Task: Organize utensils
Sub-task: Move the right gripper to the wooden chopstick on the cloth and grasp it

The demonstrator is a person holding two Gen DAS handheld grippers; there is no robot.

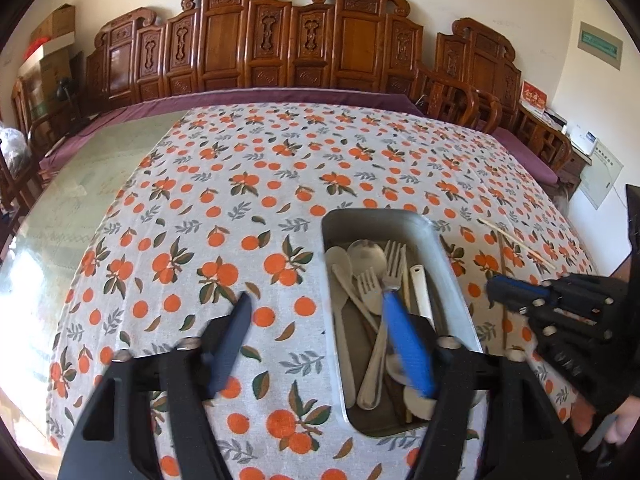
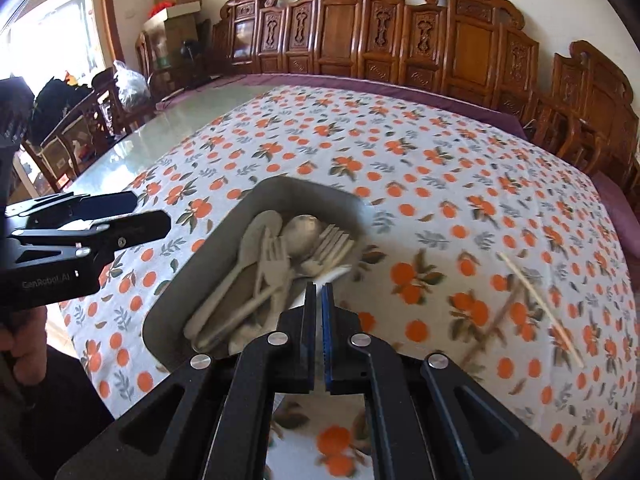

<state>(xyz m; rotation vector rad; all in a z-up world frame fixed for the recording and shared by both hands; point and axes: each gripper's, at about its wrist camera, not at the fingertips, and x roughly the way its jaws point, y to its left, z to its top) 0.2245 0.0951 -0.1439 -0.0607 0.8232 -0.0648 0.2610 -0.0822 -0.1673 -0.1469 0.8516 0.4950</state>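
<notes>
A metal tray (image 1: 452, 256) on the orange-print tablecloth holds several spoons and forks (image 1: 370, 276); it shows blurred in the right wrist view (image 2: 256, 196). My left gripper (image 1: 320, 312) is open, its right blue finger (image 1: 408, 344) over the tray, its left finger over the cloth. My right gripper (image 2: 319, 292) is shut with nothing visible between its fingers, at the tray's right edge; it shows from the side in the left wrist view (image 1: 496, 284). Loose chopsticks (image 1: 516, 244) lie on the cloth right of the tray, and appear in the right wrist view (image 2: 540, 304).
A bare glass tabletop (image 1: 80, 184) lies left of the cloth. Carved wooden chairs (image 1: 280, 40) line the far side. Boxes (image 1: 52, 40) stand at the back left.
</notes>
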